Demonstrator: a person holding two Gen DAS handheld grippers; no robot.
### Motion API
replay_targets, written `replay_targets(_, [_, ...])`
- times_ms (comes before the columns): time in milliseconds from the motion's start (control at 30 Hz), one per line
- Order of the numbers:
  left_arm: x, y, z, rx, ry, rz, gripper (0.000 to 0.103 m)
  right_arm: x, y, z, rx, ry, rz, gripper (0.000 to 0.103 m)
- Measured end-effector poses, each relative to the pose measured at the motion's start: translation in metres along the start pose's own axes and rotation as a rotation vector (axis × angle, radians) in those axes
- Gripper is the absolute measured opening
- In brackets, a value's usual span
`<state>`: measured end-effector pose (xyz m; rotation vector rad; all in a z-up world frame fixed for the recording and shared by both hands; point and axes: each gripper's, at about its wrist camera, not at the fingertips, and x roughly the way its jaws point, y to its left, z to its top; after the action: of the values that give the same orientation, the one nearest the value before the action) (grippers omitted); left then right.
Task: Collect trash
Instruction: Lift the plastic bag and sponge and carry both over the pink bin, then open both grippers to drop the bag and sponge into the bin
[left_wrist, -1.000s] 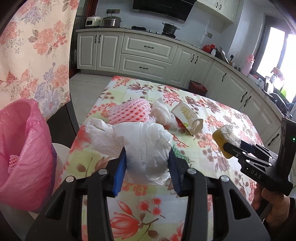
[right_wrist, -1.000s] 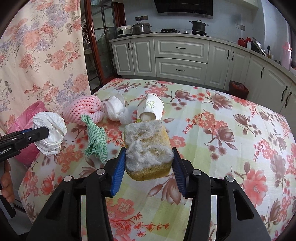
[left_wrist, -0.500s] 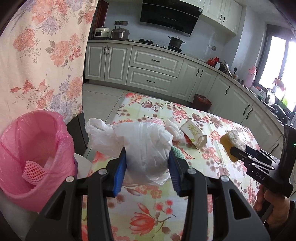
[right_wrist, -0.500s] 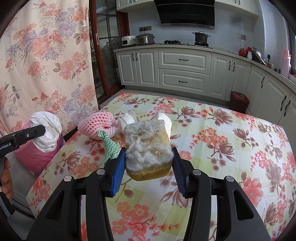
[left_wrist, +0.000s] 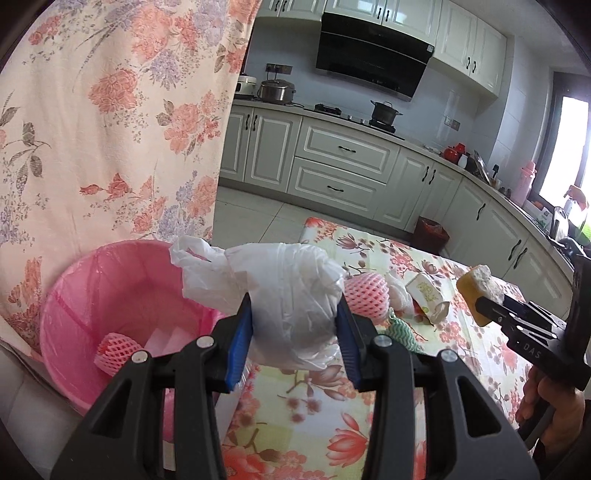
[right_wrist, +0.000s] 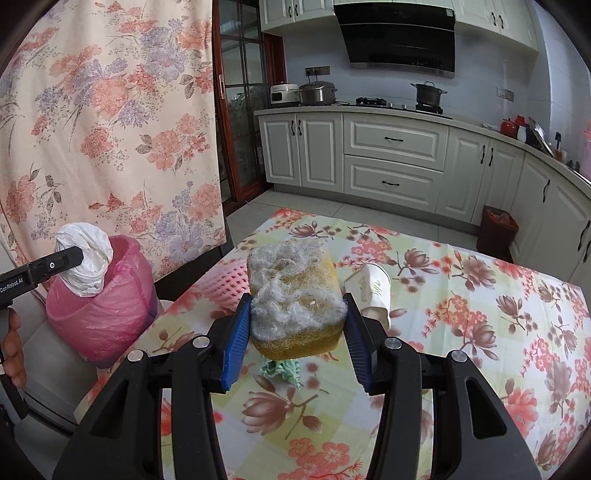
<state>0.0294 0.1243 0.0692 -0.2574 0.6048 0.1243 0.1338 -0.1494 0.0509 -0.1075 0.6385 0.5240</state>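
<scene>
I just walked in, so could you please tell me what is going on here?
A person is clearing trash off a floral table. The left gripper holds a crumpled white plastic bag beside the pink-lined bin; the right gripper holds a worn yellow sponge. A foam net, paper cup and green cloth remain.

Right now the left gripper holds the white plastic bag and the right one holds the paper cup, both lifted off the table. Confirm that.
Not quite. The right gripper holds a yellow sponge, not the paper cup, which lies on the table; the right wrist view shows it. The left gripper does hold the white plastic bag, lifted.
</scene>
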Motion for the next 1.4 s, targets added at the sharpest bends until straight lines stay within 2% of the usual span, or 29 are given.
replay_targets(700, [-0.036,0.098,0.002,-0.087,-0.047,0.14,0.041,0.03,0.102,0.04,-0.107,-0.016,0.14,0.046])
replay_targets(1400, [-0.046,0.157,-0.002,-0.118,-0.045,0.199,0.041,0.073,0.219,0.056,-0.215,0.017,0.303,0.046])
